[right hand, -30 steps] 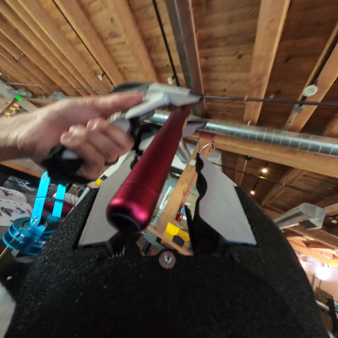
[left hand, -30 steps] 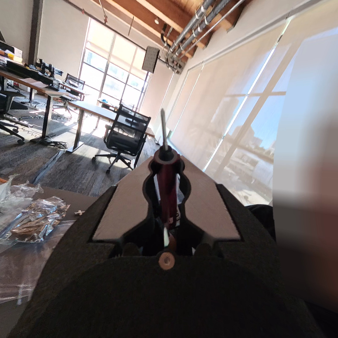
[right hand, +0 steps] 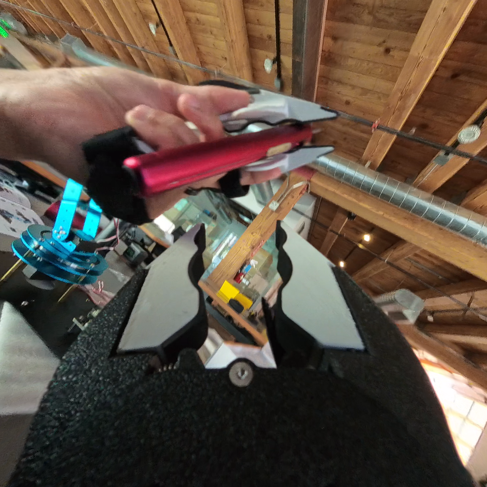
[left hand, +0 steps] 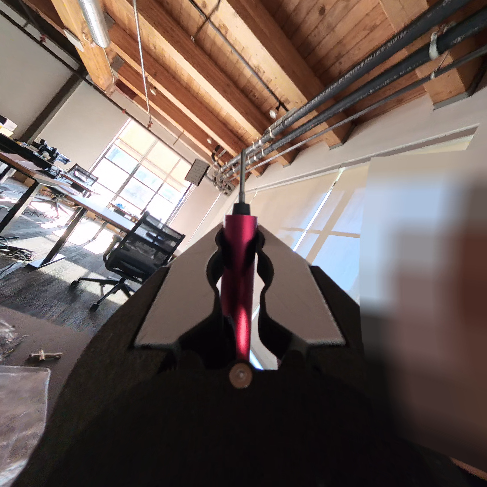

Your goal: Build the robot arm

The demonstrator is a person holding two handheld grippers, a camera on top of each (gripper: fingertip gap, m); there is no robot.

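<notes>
Left claw (left hand: 239, 237) gripping red screwdriver (left hand: 238, 266), pointing ceilingward; right claw (right hand: 240, 253) gaping wide, holding nothing; blue metal bracket (right hand: 60, 245) sitting nearby, office chair (left hand: 137, 253) beyond.

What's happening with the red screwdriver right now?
Left gripper shut on red screwdriver, bit pointing up. Right gripper open, empty. Nothing blocking.
</notes>
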